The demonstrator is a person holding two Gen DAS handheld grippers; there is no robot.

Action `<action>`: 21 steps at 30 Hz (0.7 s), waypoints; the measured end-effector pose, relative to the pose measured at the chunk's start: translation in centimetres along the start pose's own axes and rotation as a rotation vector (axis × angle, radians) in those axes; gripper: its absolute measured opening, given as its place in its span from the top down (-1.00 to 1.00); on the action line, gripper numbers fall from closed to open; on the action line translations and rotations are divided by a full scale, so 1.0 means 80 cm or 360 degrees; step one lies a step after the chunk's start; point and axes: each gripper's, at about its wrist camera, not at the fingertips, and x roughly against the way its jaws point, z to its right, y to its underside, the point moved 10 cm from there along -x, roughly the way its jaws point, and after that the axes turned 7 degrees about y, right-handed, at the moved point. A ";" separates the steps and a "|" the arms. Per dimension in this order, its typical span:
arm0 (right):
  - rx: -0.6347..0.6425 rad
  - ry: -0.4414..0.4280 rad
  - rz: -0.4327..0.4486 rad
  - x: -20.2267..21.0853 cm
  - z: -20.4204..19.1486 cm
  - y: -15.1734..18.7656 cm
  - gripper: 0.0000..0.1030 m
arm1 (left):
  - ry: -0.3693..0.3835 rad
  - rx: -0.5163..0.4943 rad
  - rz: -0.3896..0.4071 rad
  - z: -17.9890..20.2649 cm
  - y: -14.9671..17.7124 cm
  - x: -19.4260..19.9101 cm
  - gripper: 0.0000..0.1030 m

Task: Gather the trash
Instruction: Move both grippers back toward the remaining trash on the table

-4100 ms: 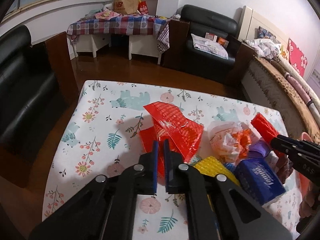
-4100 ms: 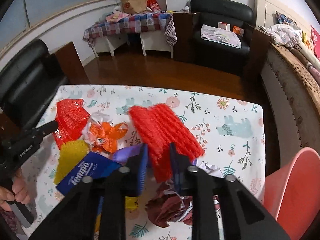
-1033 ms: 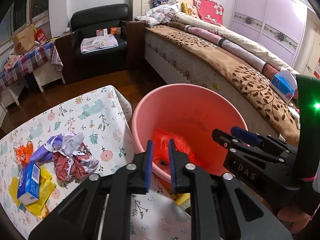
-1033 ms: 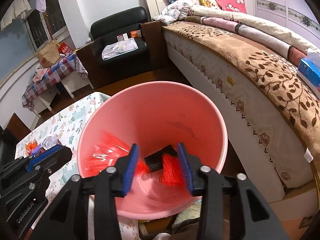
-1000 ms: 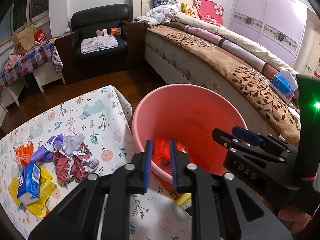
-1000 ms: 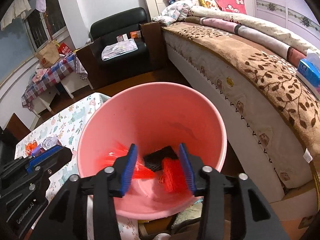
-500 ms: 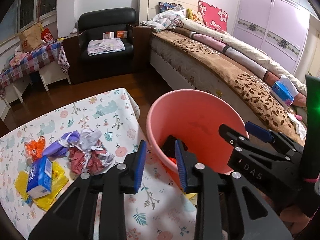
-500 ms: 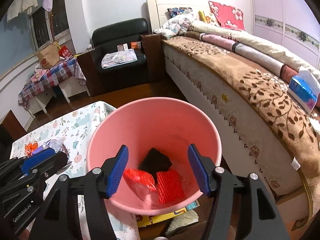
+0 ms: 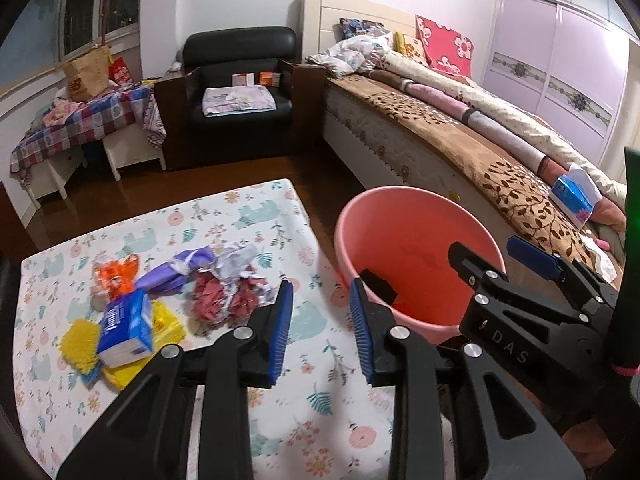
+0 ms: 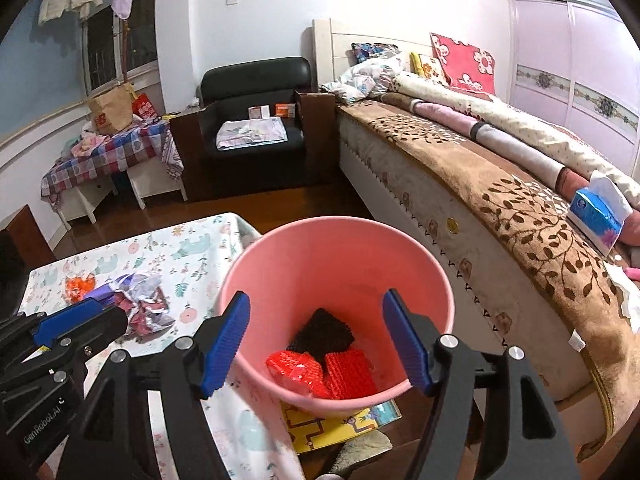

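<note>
Left wrist view first: my left gripper [image 9: 321,328] has its blue-padded jaws parted with nothing between them; they have just been opening. Through the gap I see only the floral-printed tablecloth [image 9: 248,216]. At ten o'clock from the fingertips lies the leftover trash: a crumpled maroon-and-white paper wad [image 9: 232,292], a purple wrapper [image 9: 176,274], an orange crinkled wrapper [image 9: 116,276], a blue tissue packet [image 9: 126,328] and yellow foam netting [image 9: 80,340] beneath it. At one o'clock stands the round pink plastic bucket [image 9: 420,216], just off the table's edge, with a black item showing inside. My right gripper [image 9: 504,256] reaches in from three o'clock over the bucket's near rim.

Right wrist view: the right gripper [image 10: 316,344] hangs over the bucket [image 10: 336,240] with jaws spread wide and empty; they have just been opening further. Framed between them, at the bucket's bottom, lie a black foam net [image 10: 324,334], a red foam net [image 10: 348,372] and a red plastic wrapper [image 10: 296,370]. At nine o'clock the left gripper's [image 10: 76,324] tips cover part of the paper wad [image 10: 148,304] on the tablecloth [image 10: 180,252]. A brown leaf-patterned bed [image 10: 500,208] runs along at two o'clock.
</note>
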 end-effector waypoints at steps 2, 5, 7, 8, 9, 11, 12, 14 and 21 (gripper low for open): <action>0.0012 -0.0017 -0.0002 0.005 -0.008 0.002 -0.32 | -0.0017 -0.0005 0.0014 -0.006 0.004 0.008 0.43; 0.0036 -0.0059 -0.0003 0.013 -0.022 0.007 -0.32 | -0.0059 0.0005 0.0032 -0.024 0.010 0.024 0.43; 0.0059 -0.0093 -0.0006 0.018 -0.034 0.012 -0.32 | -0.0090 0.0028 0.0038 -0.039 0.017 0.033 0.43; 0.0069 -0.0108 -0.0008 0.021 -0.040 0.015 -0.32 | -0.0115 0.0049 0.0040 -0.051 0.022 0.039 0.43; 0.0079 -0.0119 -0.0009 0.022 -0.045 0.017 -0.32 | -0.0135 0.0066 0.0042 -0.061 0.026 0.044 0.43; 0.0098 -0.0138 -0.0014 0.024 -0.055 0.019 -0.32 | -0.0184 0.0107 0.0046 -0.084 0.036 0.055 0.43; 0.0108 -0.0155 -0.0020 0.025 -0.062 0.021 -0.32 | -0.0208 0.0125 0.0047 -0.096 0.040 0.061 0.43; 0.0118 -0.0177 -0.0050 0.027 -0.075 0.026 -0.32 | -0.0257 0.0165 0.0047 -0.119 0.050 0.072 0.43; 0.0162 -0.0309 -0.0162 0.022 -0.115 0.052 -0.31 | -0.0386 0.0281 0.0024 -0.185 0.090 0.106 0.43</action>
